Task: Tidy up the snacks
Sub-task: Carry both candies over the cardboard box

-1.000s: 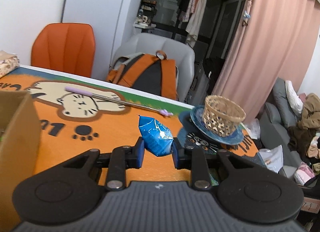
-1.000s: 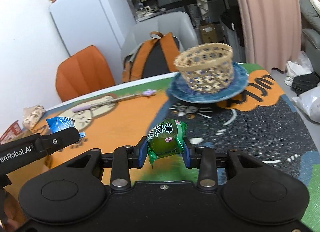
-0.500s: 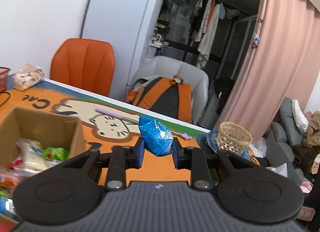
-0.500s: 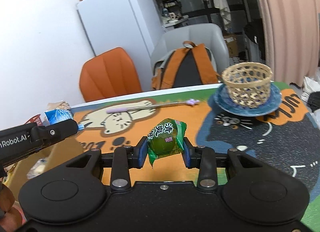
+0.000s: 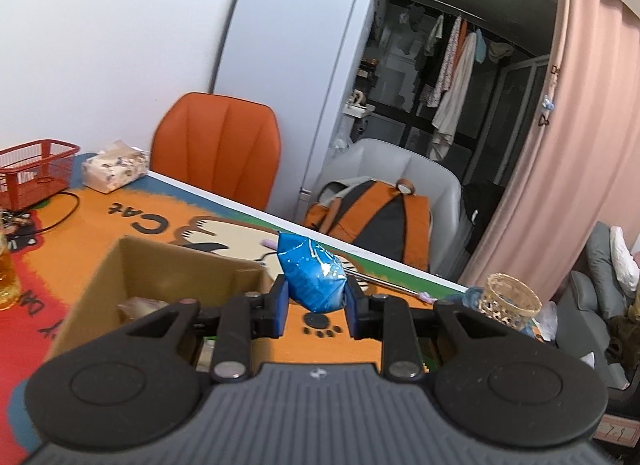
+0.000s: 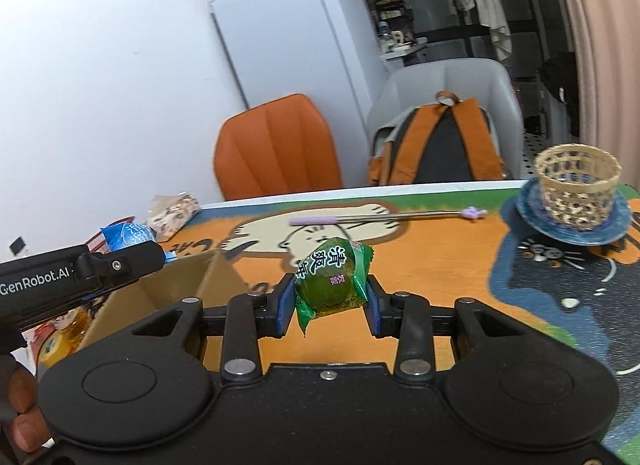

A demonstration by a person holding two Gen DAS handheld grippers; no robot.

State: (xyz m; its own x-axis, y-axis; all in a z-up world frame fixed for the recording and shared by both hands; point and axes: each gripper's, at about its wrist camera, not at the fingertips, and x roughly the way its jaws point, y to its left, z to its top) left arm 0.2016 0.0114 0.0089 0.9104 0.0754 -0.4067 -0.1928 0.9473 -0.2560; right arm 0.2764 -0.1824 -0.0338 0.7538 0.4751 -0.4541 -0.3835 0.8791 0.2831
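Observation:
My left gripper (image 5: 315, 307) is shut on a blue snack packet (image 5: 312, 279) and holds it above the right rim of an open cardboard box (image 5: 160, 261) with snacks inside. My right gripper (image 6: 327, 307) is shut on a green snack packet (image 6: 330, 279), held in the air over the orange cat mat to the right of the box (image 6: 192, 285). In the right wrist view the left gripper (image 6: 132, 261) shows at the far left, over the box, with the blue packet (image 6: 126, 237) in it.
A wicker basket (image 6: 576, 185) stands on a blue plate (image 6: 532, 217) at the right. A purple-handled metal stick (image 6: 384, 219) lies on the mat (image 6: 440, 265). A red basket (image 5: 32, 169), a tissue pack (image 5: 116, 171) and a yellow bottle (image 5: 6, 277) are at the left. Chairs and a backpack (image 6: 440, 141) stand behind the table.
Both grippers have moved left toward the cardboard box, each still holding its packet. The left gripper now hangs over the box's right rim.

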